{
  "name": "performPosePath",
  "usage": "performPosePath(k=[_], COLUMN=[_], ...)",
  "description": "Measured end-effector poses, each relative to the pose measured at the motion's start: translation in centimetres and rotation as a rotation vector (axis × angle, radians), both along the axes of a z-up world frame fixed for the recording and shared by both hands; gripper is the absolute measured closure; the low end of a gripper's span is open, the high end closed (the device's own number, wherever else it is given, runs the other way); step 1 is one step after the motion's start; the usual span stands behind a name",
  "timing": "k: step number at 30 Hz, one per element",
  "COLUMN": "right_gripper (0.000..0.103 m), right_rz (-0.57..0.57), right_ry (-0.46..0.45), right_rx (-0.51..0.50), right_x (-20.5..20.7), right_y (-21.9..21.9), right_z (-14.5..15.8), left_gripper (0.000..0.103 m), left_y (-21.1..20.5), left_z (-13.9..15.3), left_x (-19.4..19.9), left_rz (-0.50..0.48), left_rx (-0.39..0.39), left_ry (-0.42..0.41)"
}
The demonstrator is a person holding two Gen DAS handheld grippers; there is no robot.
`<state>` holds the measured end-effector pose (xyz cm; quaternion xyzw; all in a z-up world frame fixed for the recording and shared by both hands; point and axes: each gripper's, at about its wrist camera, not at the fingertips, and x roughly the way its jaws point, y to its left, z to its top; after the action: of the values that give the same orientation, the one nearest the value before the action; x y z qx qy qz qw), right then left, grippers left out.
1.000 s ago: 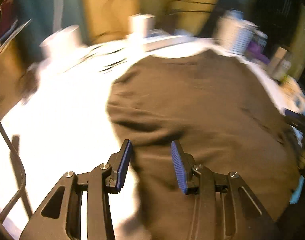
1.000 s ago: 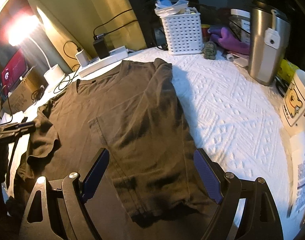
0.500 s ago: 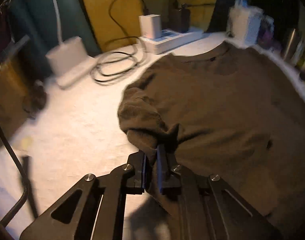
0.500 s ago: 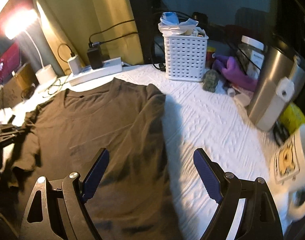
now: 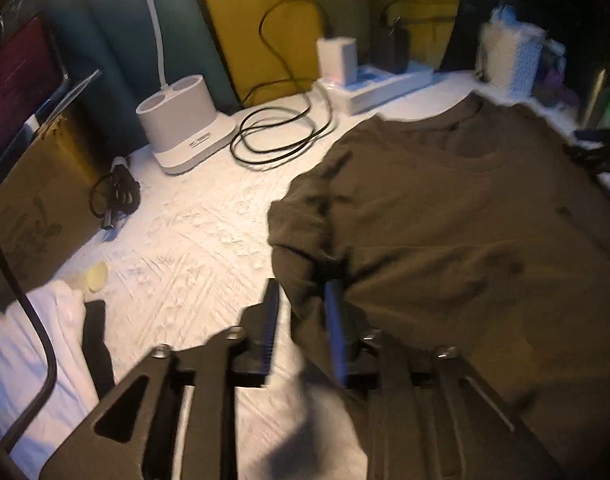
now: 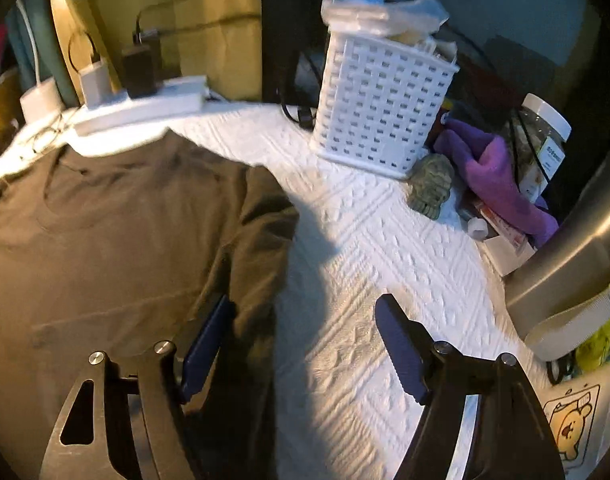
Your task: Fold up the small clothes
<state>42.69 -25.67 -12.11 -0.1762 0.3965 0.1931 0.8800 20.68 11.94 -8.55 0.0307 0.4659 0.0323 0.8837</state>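
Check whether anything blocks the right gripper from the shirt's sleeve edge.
Nothing visible does. The right gripper is open right over the folded sleeve edge of the brown shirt. The white basket and purple cloth sit farther back, off its path.

1. t-shirt (image 5: 445, 208): dark olive-brown, short-sleeved, with a round ribbed collar; it lies spread on the white quilted cover, collar toward the far side.
2. collar (image 5: 471, 142): the shallow curved neckline is open and flat, with a small dark tag inside the back.
3. sleeve seen from the left wrist (image 5: 305, 216): bunched and folded in over the body, its rounded edge raised in a soft roll.
4. sleeve seen from the right wrist (image 6: 261, 216): folded inward along that side, leaving a straight edge against the cover.
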Motion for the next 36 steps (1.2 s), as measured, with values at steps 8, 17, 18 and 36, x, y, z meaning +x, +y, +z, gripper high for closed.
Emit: performPosePath(k=[8,17,18,36], right_gripper=[0.027,0.027,0.027,0.026], right_rz=[-0.009,0.005,-0.013,-0.076], right_ry=[-0.023,-0.008,-0.011,-0.099], right_rx=[0.001,-0.042,-0.061,0.019], right_x=[-1.7,-5.5,-5.7,-15.0], right_y=[-0.7,-1.6,-1.9,-6.1], right_z=[1.1,0.7,0.3,4.8], left_gripper=[0.061,0.057,0.057,0.049], left_y=[-2.6,-1.6,-1.4,-2.2], left_z=[-1.7,-2.3,-2.3,2.4], left_x=[-3.7,-5.4,-5.5,-10.7], left_rz=[-0.062,0.031,0.033,-0.014], left_rx=[-0.083,0.004,0.022,-0.099], left_ry=[0.101,0.071,0.067,-0.097])
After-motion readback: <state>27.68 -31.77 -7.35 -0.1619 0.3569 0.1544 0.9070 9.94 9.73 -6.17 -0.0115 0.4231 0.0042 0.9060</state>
